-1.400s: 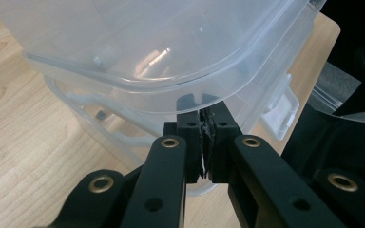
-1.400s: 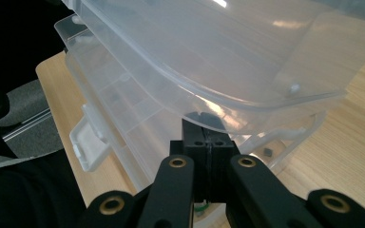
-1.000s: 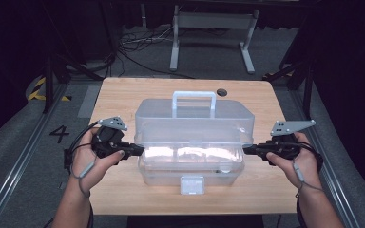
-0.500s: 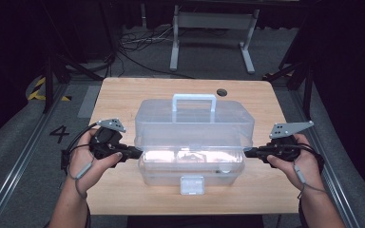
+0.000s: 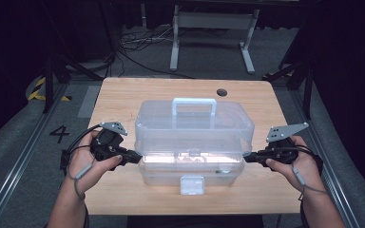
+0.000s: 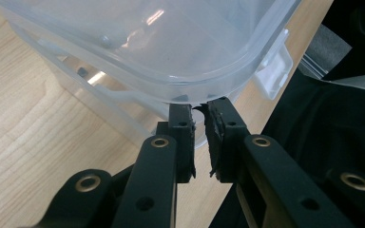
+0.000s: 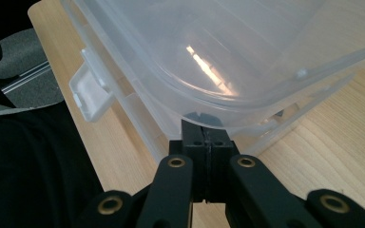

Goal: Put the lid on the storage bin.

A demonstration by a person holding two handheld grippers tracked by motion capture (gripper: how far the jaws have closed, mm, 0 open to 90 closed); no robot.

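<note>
One clear plastic storage box (image 5: 194, 137) is sitting in the middle of one wooden table (image 5: 123, 99), and everything else is lying around it. Its lid is carrying one pale handle (image 5: 194, 105) on top, and one white latch (image 5: 191, 185) is hanging at the box's near side, towards the person. Two grippers are working at the box's two ends. The left gripper (image 5: 132, 156) is resting at the box's left end; in the left gripper view its two jaws have just been opening and are now standing slightly apart (image 6: 199, 124) under the lid's rim, with a small tab of clear plastic between them, and the pads are not plainly pressing on it. The right gripper (image 5: 248, 158) is sitting at the box's right end, its two jaws pressed fully together (image 7: 206, 137) just below the lid's edge, holding nothing. One small dark round hole (image 5: 222, 92) is showing in the tabletop beyond the box's far right corner.
</note>
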